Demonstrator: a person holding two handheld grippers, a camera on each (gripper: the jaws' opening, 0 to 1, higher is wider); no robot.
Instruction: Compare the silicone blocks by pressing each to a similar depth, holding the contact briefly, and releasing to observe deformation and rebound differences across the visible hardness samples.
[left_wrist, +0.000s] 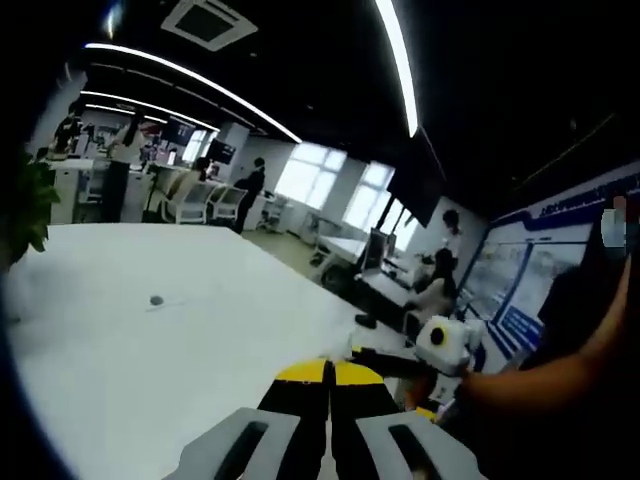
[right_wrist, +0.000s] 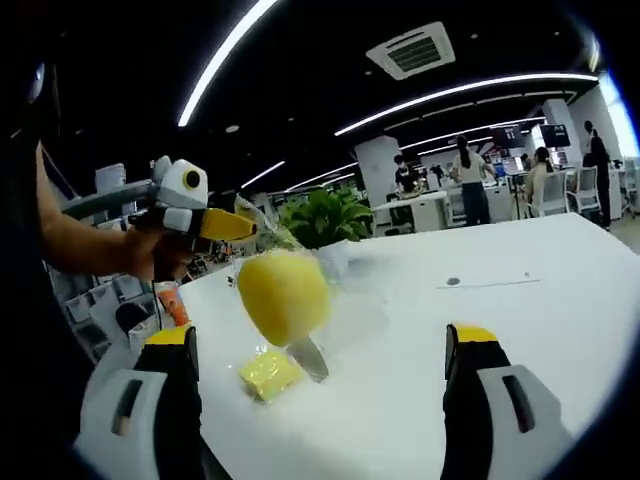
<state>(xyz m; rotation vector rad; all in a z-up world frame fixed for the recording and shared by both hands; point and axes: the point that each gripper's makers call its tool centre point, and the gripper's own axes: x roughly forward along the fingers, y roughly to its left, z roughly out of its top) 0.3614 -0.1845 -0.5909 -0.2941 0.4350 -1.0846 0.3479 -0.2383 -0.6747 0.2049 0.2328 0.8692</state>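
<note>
Plainly, the main risk is that the yellow block (right_wrist: 284, 296) slips free: in the right gripper view the left gripper (right_wrist: 250, 226) holds it up above the white table (right_wrist: 520, 340) by what looks like a clear bag or wrapper, and a thin, slick pinch like that could let it drop or swing. A 2nd risk is uneven comparison, since a hanging sample cannot be pressed to a matching depth without firm backing. That block looks rounded, smooth and pale yellow, blurred as if moving; a 2nd, flatter yellow block (right_wrist: 268, 373) lies on the table just below it, beside a grey strip I cannot identify. The right gripper (right_wrist: 325, 400) stands spread wide, its jaws well apart either side of both blocks, touching neither. In the left gripper view the jaws are pressed together, nearly touching, above the table.
</note>
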